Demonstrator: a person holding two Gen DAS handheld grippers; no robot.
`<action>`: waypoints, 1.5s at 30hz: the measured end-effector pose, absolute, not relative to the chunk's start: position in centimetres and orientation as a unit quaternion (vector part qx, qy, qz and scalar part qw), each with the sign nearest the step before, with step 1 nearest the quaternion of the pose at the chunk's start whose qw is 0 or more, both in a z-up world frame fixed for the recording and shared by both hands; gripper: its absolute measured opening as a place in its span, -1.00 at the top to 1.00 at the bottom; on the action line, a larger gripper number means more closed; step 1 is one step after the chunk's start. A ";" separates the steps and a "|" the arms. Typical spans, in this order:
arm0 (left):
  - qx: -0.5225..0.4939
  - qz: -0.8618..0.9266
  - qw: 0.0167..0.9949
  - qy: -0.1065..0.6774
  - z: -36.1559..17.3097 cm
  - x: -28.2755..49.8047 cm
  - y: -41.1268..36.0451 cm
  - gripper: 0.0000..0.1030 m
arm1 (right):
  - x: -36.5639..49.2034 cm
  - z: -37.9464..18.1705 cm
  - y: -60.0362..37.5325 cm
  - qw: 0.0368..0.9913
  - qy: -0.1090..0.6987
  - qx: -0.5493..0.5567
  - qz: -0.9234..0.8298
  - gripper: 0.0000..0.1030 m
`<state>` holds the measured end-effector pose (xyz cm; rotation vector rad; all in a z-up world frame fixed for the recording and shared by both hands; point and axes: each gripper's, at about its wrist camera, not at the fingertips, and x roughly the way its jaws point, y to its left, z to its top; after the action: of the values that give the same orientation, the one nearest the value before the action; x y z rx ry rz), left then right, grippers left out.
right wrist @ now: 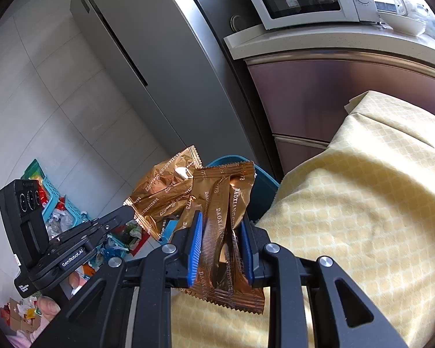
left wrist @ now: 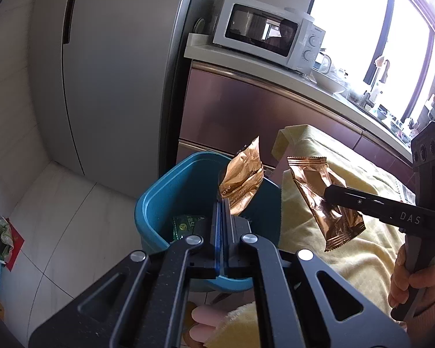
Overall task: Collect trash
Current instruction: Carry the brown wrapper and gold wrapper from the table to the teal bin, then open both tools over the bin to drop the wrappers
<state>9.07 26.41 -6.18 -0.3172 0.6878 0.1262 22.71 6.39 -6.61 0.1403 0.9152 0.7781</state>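
Fingers of both your left gripper and right gripper pinch copper wrappers near the blue bin; release early and the right's falls on the yellow cloth.

Both wrist views close above bin

blue bin mouth open above; table edge flanks its right
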 end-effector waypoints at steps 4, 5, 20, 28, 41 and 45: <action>-0.162 0.067 0.921 0.347 -7.2 10.2 27.1 0.97 | 23.3 -6.9 7.7 0.821 0.438 0.056 0.362 0.53; -0.163 0.069 0.920 0.349 -7.4 10.4 27.3 0.97 | 23.5 -7.0 8.0 0.821 0.439 0.053 0.361 0.52; -0.166 0.091 0.904 0.384 -11.0 14.8 28.5 0.97 | 26.0 -9.2 12.4 0.818 0.467 0.015 0.335 0.44; -0.162 0.087 0.900 0.395 -12.4 16.5 28.4 0.85 | 26.4 -9.5 13.0 0.816 0.476 0.014 0.329 0.28; -0.143 0.067 0.922 0.353 -9.5 14.2 26.1 0.62 | 25.5 -8.2 9.9 0.826 0.450 0.030 0.338 0.06; -0.133 0.025 0.934 0.331 -7.5 13.4 23.7 0.47 | 23.4 -6.3 6.4 0.841 0.416 0.032 0.345 0.06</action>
<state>13.38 23.72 -7.53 -0.2727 0.6779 0.0507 23.42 6.43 -6.26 0.0672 0.8792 0.7294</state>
